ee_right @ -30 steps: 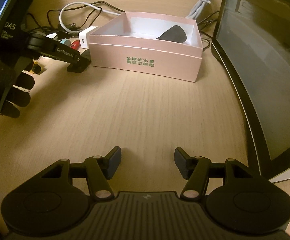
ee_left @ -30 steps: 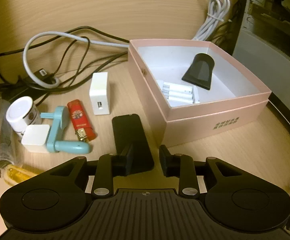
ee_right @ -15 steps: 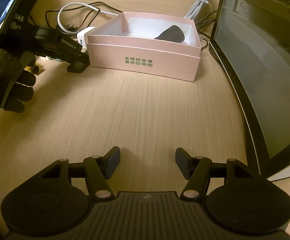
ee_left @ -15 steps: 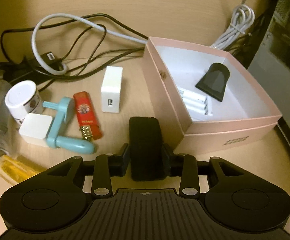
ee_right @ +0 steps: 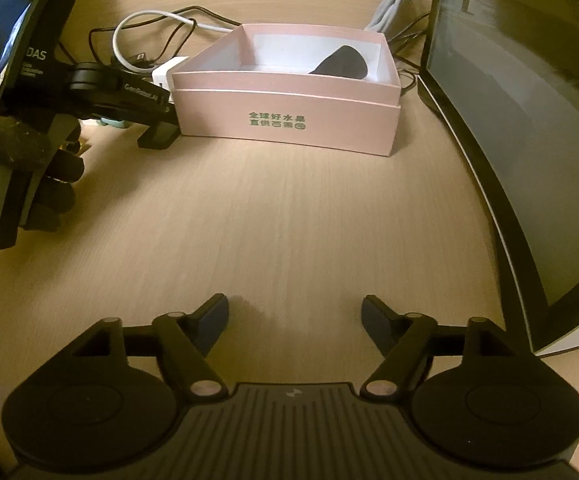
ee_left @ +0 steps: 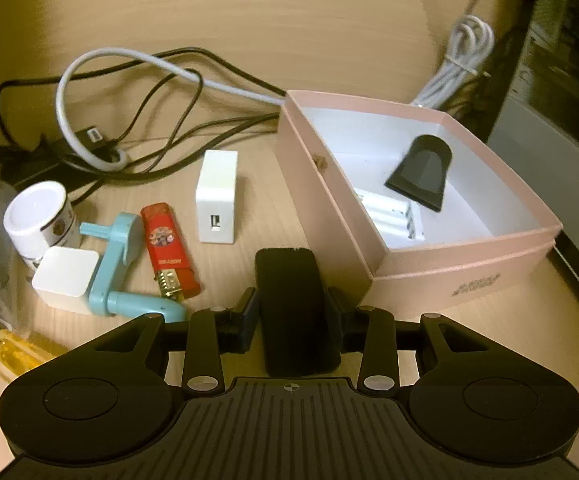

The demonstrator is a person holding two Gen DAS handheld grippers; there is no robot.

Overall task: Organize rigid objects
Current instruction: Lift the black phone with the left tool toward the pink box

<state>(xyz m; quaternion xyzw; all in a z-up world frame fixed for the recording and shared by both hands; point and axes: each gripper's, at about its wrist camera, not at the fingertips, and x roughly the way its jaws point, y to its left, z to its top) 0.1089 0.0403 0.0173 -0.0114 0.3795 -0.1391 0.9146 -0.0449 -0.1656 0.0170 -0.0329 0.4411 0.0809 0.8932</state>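
Black block (ee_left: 294, 312) sits pinched in the left claw (ee_left: 292, 312), its long axis along the fingers; the pink box (ee_left: 465, 268) lies just ahead-right. The right claw (ee_right: 294, 320), spread and empty, hovers well apart over the surface (ee_right: 289, 208).

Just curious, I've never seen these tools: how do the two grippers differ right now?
The left gripper has its fingers closed on a black block; the right gripper has its fingers spread apart, holding nothing. The left sits beside the pink box; the right hangs over bare table. Both look identical.
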